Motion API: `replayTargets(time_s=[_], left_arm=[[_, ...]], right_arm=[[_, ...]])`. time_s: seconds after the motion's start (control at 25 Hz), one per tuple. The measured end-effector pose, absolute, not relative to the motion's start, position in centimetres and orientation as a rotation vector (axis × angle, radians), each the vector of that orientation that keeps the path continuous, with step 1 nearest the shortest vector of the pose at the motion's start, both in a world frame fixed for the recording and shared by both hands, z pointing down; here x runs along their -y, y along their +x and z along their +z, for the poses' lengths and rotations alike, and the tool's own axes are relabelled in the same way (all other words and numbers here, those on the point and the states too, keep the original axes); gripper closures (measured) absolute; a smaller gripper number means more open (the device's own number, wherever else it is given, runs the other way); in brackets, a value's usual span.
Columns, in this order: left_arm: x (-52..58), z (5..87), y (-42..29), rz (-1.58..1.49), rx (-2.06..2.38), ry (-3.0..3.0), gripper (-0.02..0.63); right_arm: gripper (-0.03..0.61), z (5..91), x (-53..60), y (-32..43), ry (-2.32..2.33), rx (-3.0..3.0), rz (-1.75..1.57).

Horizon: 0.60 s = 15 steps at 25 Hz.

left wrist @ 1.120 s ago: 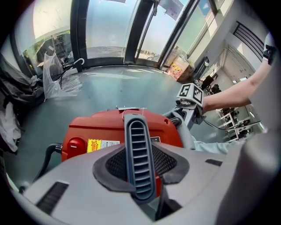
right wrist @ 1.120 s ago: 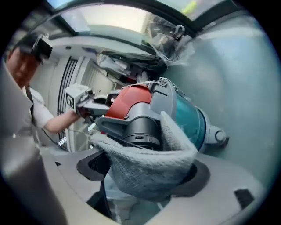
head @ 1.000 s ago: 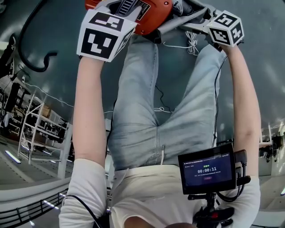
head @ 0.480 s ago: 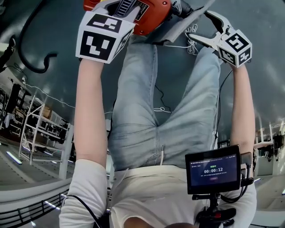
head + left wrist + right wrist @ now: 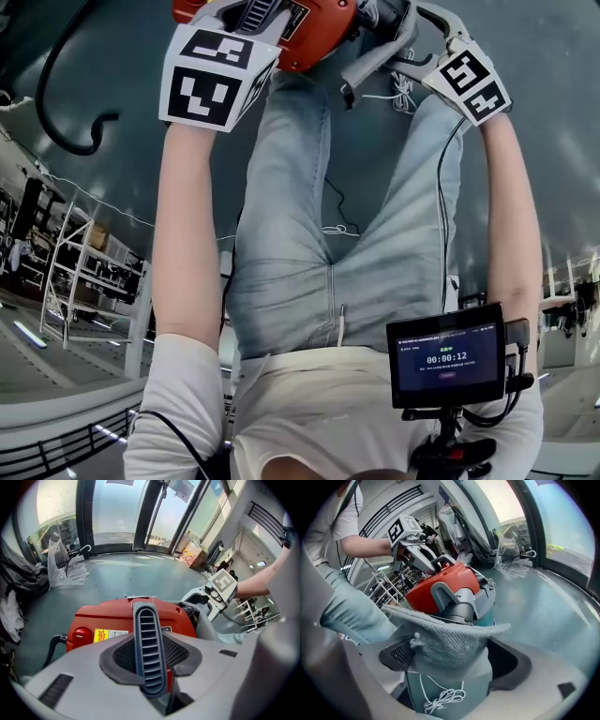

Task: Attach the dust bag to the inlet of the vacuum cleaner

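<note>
At twelve o'clock my left gripper (image 5: 150,662) clamps the red plastic vacuum cleaner's (image 5: 117,618) ribbed grey handle (image 5: 147,630). My right gripper (image 5: 455,660), jaws just opening wide, straddles the limp, light grey cloth dust bag (image 5: 445,638). I would pinch its rim.

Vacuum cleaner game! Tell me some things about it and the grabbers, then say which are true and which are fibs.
1. The vacuum is blue. False: it is red.
2. The left gripper clamps the vacuum's handle. True.
3. The right gripper squeezes the bag tight. False: its jaws have just been opening and stand wide, with the bag loose between them.
4. A white string dangles on the bag. True.
</note>
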State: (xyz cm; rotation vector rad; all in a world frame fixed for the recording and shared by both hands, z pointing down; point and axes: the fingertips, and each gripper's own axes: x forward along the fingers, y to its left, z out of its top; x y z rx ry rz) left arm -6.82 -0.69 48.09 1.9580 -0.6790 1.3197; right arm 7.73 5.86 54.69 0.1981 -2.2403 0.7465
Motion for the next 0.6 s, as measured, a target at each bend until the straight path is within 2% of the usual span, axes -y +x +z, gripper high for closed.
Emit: replayTargets(time_s=[0.2,0.28,0.44,0.6], left_arm=[[0.3,48.4,-7.3,1.320,0.688,1.948,0.485],[0.4,48.3,-7.4,1.309,0.704,1.953,0.485],[0.9,47.8,-6.7,1.315,0.697,1.959,0.485],[1.4,47.6,-6.5,1.315,0.724,1.962,0.485]], right_arm=[[0.104,56.1,-8.9,11.9,0.341,2.139,1.022],[0.104,57.3,-10.2,12.8,0.351,2.103,0.967],[0.106,57.4,-8.1,9.7,0.327,2.178,0.773],[0.104,57.3,-6.0,8.1,0.431,2.211,0.824]])
